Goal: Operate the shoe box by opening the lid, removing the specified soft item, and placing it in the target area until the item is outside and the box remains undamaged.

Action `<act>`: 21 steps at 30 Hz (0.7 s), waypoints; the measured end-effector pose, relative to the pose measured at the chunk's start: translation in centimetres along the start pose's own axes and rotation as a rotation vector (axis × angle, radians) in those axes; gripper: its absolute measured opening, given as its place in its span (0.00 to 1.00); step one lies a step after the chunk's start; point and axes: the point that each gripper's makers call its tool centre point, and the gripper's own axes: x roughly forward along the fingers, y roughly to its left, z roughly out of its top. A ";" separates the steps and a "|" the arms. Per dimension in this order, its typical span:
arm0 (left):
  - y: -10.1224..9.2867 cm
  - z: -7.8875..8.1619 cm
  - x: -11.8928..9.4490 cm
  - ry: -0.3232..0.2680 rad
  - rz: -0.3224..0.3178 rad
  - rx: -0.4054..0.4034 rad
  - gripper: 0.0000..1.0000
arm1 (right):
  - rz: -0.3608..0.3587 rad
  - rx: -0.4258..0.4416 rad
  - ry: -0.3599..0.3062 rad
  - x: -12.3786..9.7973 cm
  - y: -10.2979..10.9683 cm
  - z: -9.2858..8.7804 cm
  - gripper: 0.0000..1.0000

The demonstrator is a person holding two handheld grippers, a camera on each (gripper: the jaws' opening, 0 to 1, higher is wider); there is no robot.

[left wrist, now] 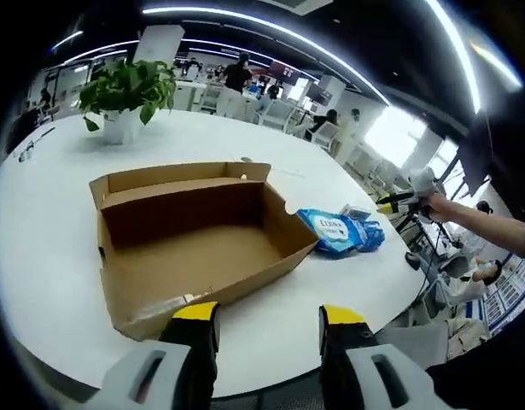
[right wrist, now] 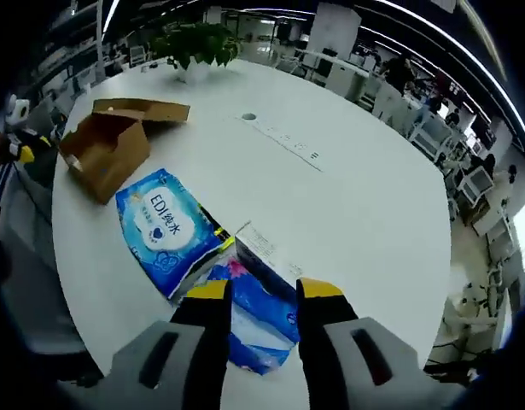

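Note:
The brown cardboard shoe box stands open on the white round table, its lid folded back on the far side and its inside bare. Just right of it lies a blue soft pack of wipes, with a second blue packet against it. My left gripper hovers open before the box's near wall. My right gripper is open above the second blue packet, with nothing between its fingers. The wipes pack lies to its left and the box beyond. A person's hand holds the right gripper off the table's right edge.
A potted plant stands at the table's far side. A flat socket strip is set in the tabletop. The table edge runs close beneath both grippers. Chairs, desks and people fill the office behind.

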 end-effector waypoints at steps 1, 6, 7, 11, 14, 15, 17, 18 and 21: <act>0.0 -0.1 -0.1 0.001 -0.003 0.001 0.47 | 0.020 0.058 -0.026 -0.3 1.0 0.0 0.30; -0.8 -1.0 -0.3 0.035 -0.049 0.055 0.48 | 0.077 0.227 -0.180 -1.4 4.8 0.9 0.32; -0.9 -1.3 -0.2 0.044 -0.055 0.058 0.48 | 0.080 0.225 -0.181 -1.5 5.5 0.7 0.32; -1.2 -2.0 0.2 0.059 -0.080 0.064 0.48 | 0.088 0.235 -0.192 -1.5 8.9 0.0 0.33; -1.6 -2.4 0.5 0.074 -0.100 0.079 0.48 | 0.103 0.245 -0.205 -1.5 11.3 -0.2 0.33; -1.7 -2.4 0.6 0.073 -0.108 0.079 0.48 | 0.108 0.250 -0.204 -1.4 12.6 -0.4 0.33; -1.7 -2.5 0.9 0.075 -0.117 0.081 0.48 | 0.112 0.255 -0.205 -1.3 14.0 -0.6 0.34; -1.8 -2.6 1.0 0.079 -0.123 0.080 0.48 | 0.112 0.272 -0.215 -1.3 15.0 -0.7 0.34; -1.9 -2.7 1.4 0.087 -0.131 0.096 0.48 | 0.120 0.323 -0.253 -1.2 17.1 -0.4 0.34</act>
